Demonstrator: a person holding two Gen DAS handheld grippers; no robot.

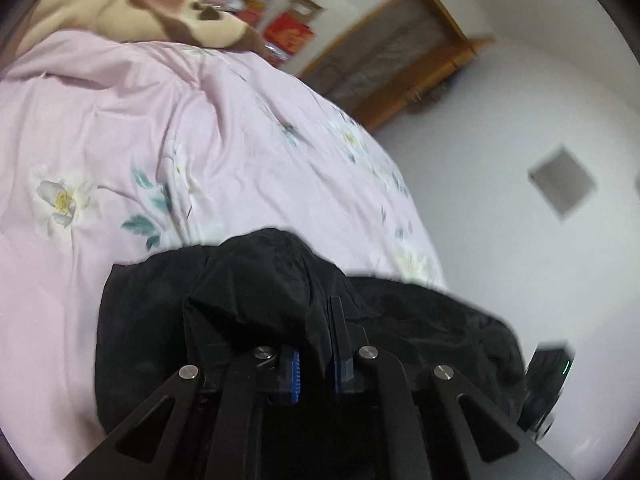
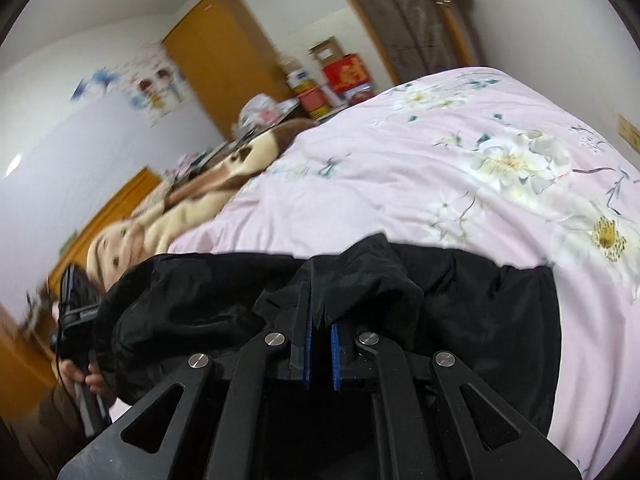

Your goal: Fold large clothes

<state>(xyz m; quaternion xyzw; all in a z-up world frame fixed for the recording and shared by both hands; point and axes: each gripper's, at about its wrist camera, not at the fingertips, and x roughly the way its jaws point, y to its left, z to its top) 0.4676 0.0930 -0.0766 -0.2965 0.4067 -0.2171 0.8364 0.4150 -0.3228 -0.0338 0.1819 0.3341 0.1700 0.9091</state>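
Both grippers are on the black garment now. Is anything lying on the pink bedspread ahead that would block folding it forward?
Nothing visible does. Left gripper and right gripper each pinch the black garment; the pink bedspread ahead is bare. The beige-brown blanket lies at the far end.

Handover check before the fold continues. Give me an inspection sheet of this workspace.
Surface: bed with pink floral cover, creased.
Job's things: black garment bunched at the bed's near edge, fabric pinched by both grippers.
Clutter: beige and brown blanket heaped at the far end of the bed.
Grippers: left gripper shut on a fold of the garment; right gripper likewise, fingers gripping cloth.
Cables: thin black cord by the person's hand on the left gripper, seen in the right view.
Surroundings: wooden wardrobe, stacked boxes, wall stickers, white wall.
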